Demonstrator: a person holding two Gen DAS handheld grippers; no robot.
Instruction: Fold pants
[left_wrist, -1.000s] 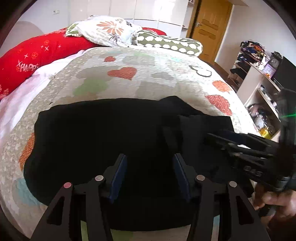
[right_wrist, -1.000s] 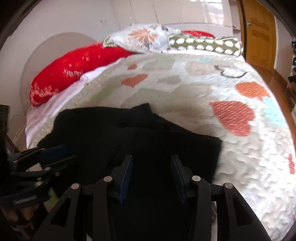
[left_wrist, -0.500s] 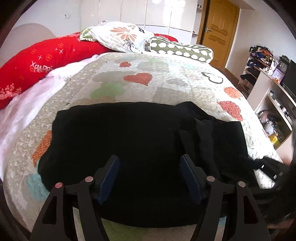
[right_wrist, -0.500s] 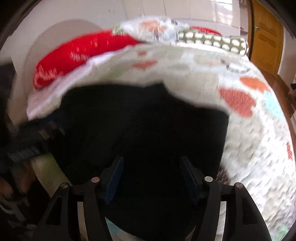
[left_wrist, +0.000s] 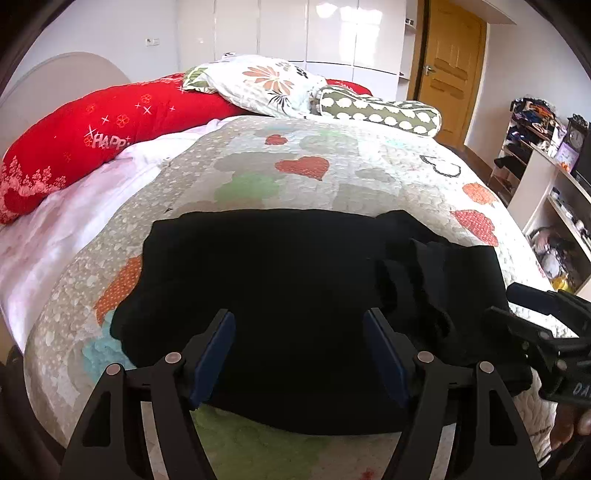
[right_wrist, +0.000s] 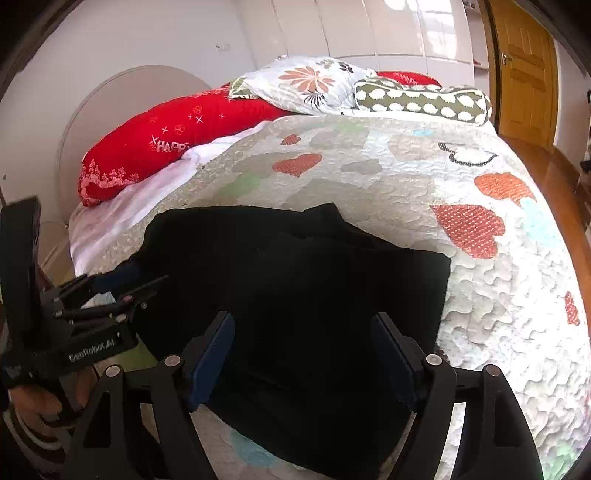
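Observation:
Black pants (left_wrist: 280, 280) lie folded on the quilted bed near its front edge, with a bunched, doubled part at the right (left_wrist: 443, 280). They also show in the right wrist view (right_wrist: 314, 295). My left gripper (left_wrist: 299, 354) is open and empty, held above the pants' near edge. My right gripper (right_wrist: 303, 354) is open and empty, above the pants' right part. Each gripper shows in the other's view, the right one (left_wrist: 539, 325) and the left one (right_wrist: 92, 306).
The bed has a heart-patterned quilt (left_wrist: 332, 177). A red bolster (left_wrist: 92, 136), a floral pillow (left_wrist: 266, 85) and a green spotted bolster (left_wrist: 380, 110) lie at its head. A wooden door (left_wrist: 447, 66) and cluttered shelves (left_wrist: 546, 166) stand to the right.
Both grippers opened wider and drew back from the pants, away from the bed. The pants lie still.

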